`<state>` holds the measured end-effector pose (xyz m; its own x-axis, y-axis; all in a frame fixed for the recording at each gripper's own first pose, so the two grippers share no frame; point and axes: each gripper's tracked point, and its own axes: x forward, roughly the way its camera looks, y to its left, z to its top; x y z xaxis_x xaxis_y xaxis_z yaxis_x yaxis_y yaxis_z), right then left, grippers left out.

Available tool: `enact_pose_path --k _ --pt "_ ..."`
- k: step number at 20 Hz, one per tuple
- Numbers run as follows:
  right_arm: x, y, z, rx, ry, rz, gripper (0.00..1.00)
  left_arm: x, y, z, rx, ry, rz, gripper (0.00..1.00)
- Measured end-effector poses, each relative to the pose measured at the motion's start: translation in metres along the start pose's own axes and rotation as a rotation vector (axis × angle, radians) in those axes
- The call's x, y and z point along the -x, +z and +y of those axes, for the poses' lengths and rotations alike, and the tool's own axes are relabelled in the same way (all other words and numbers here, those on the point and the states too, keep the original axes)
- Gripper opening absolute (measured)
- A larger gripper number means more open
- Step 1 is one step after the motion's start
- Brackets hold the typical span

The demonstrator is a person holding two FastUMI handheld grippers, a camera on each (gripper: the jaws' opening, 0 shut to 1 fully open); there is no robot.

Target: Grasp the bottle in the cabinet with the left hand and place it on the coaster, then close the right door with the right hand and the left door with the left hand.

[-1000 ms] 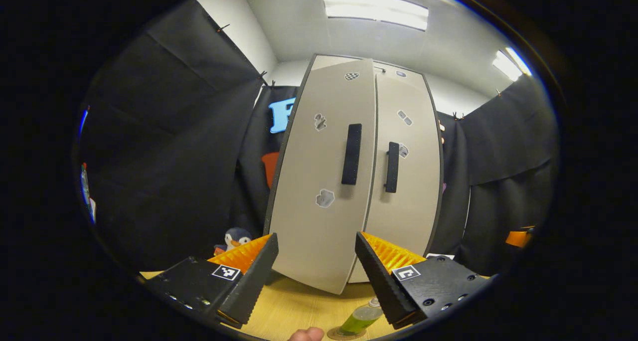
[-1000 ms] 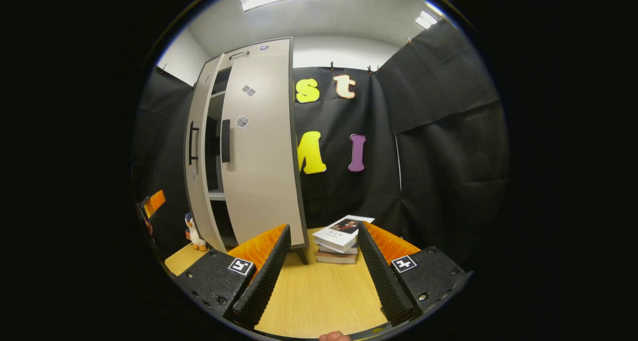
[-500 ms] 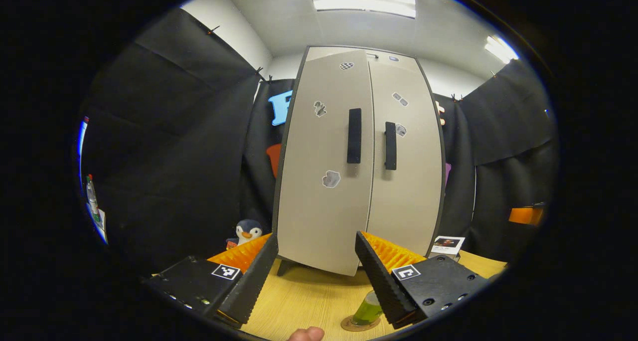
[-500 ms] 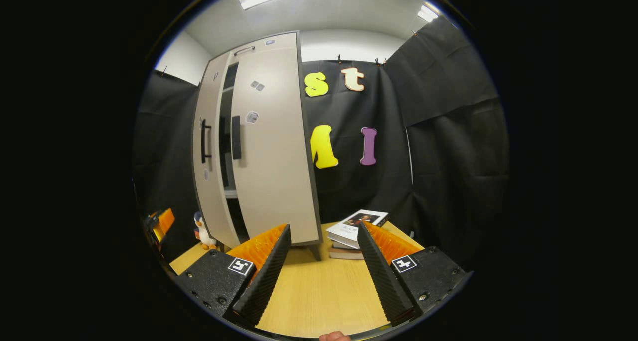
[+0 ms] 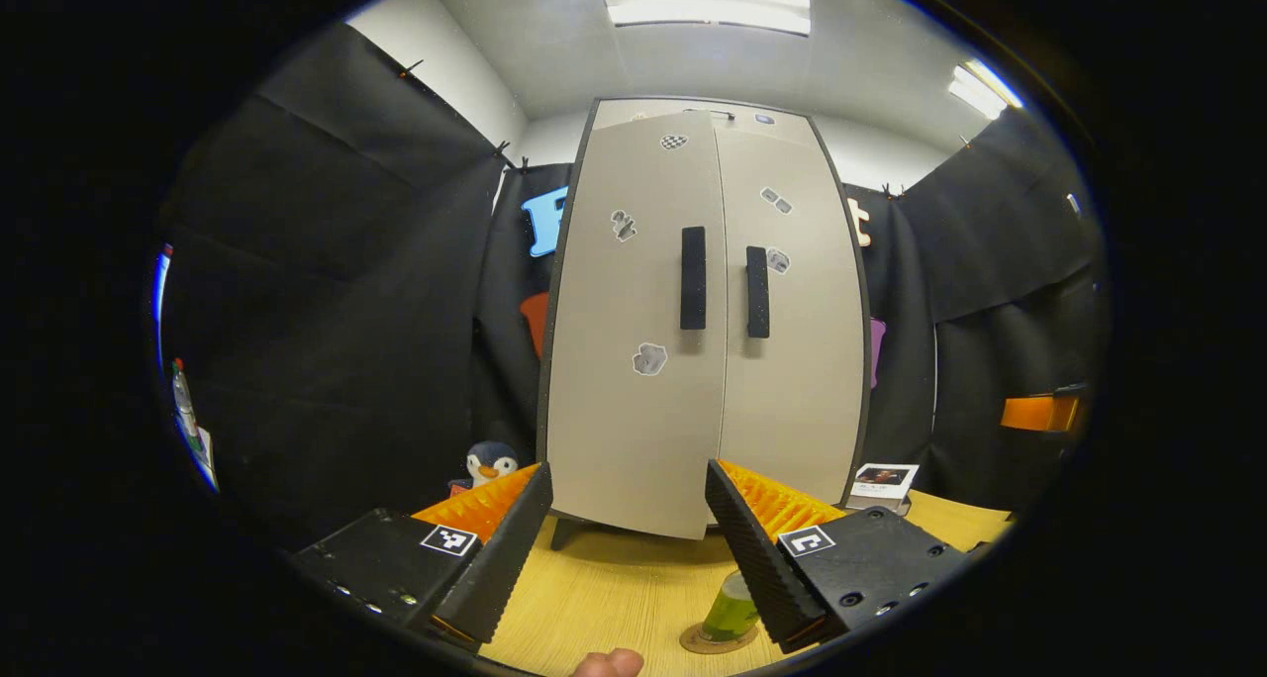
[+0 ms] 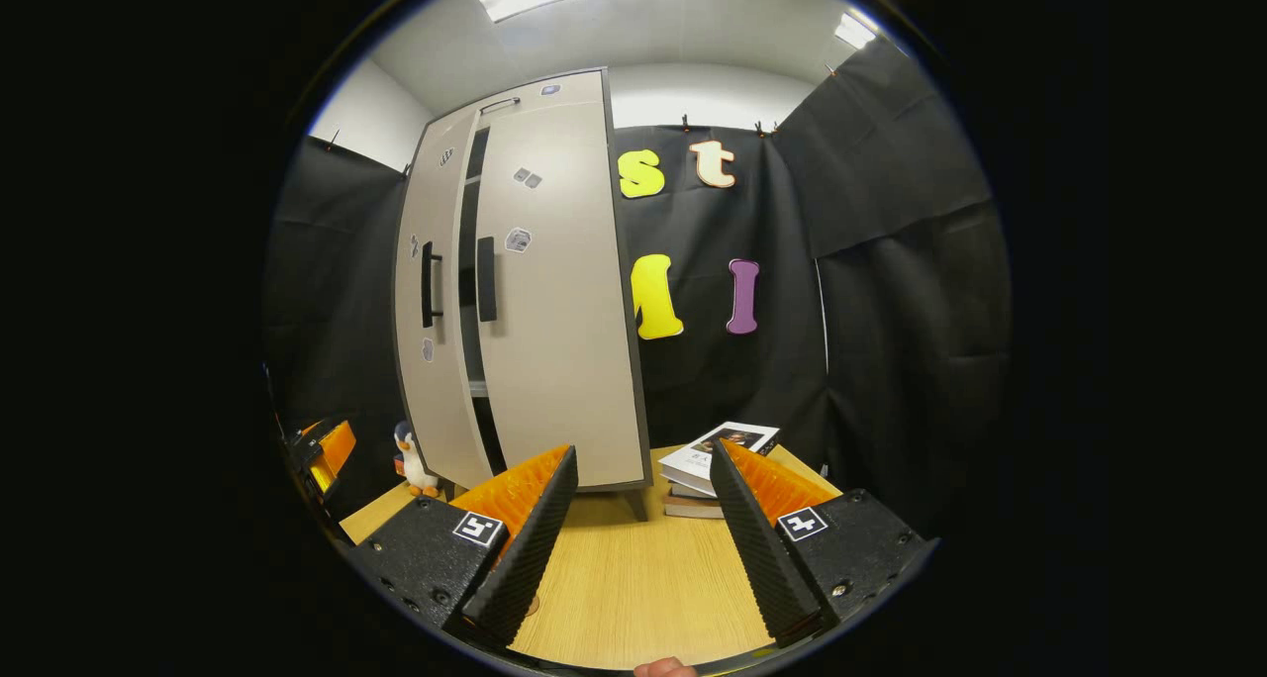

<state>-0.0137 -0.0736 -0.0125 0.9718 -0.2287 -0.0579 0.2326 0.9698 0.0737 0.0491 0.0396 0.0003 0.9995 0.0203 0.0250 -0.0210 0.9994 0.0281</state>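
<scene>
**Left door nearly home: finish the push flat and square**

Left gripper view: the left hand-held gripper (image 5: pixel 626 548) stands with its fingers spread, holding nothing, back from the cabinet (image 5: pixel 705 321). The bottle (image 5: pixel 730 608) stands on the coaster (image 5: pixel 705 641) on the worktop (image 5: pixel 604 598), low and just beside the gripper's right-hand finger. From here the left door (image 5: pixel 633 340) and right door (image 5: pixel 792 331) look flush, handles side by side.

Right gripper view: the right hand-held gripper (image 6: pixel 633 543) is also spread and empty, well apart from the cabinet. Seen from this side, a dark slit shows between the two doors (image 6: pixel 471 301), so the left door likely isn't fully seated. A stack of books (image 6: pixel 715 459) lies by the cabinet foot; a toy penguin (image 6: pixel 414 459) stands on the far side.

To finish well, I'd press the left door's face near its handle (image 5: pixel 693 277) with one finger, pushing straight in, and keep the gripper high enough to clear the bottle.
</scene>
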Motion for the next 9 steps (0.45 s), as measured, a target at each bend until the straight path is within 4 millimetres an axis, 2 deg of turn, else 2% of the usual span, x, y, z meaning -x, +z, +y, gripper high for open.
enact_pose_path --k 1,2,3,4,5,9 --pt "0.0006 0.0024 0.0000 -0.003 -0.002 -0.007 0.83 0.0004 0.0006 -0.0002 -0.001 0.004 0.003 0.95" --pt "0.0012 0.0038 -0.0008 -0.005 -0.006 -0.011 0.83 0.0003 -0.0013 0.0014 -0.004 0.009 0.005 0.99" --pt "0.0027 0.0039 -0.0013 -0.007 -0.009 -0.010 0.83 0.0002 -0.0014 0.0026 -0.009 0.012 0.004 0.95" --pt "0.0040 0.0044 0.0004 -0.009 -0.005 -0.011 0.83 -0.0002 -0.0023 0.0026 -0.014 0.010 0.004 1.00" --pt "0.0051 0.0055 0.0015 -0.009 -0.003 -0.014 0.83 0.0000 -0.0032 0.0024 -0.014 0.009 0.007 0.95" --pt "0.0090 0.0082 0.0007 0.002 -0.005 -0.013 0.83 0.0017 -0.0015 -0.0017 -0.004 0.002 -0.001 0.95"
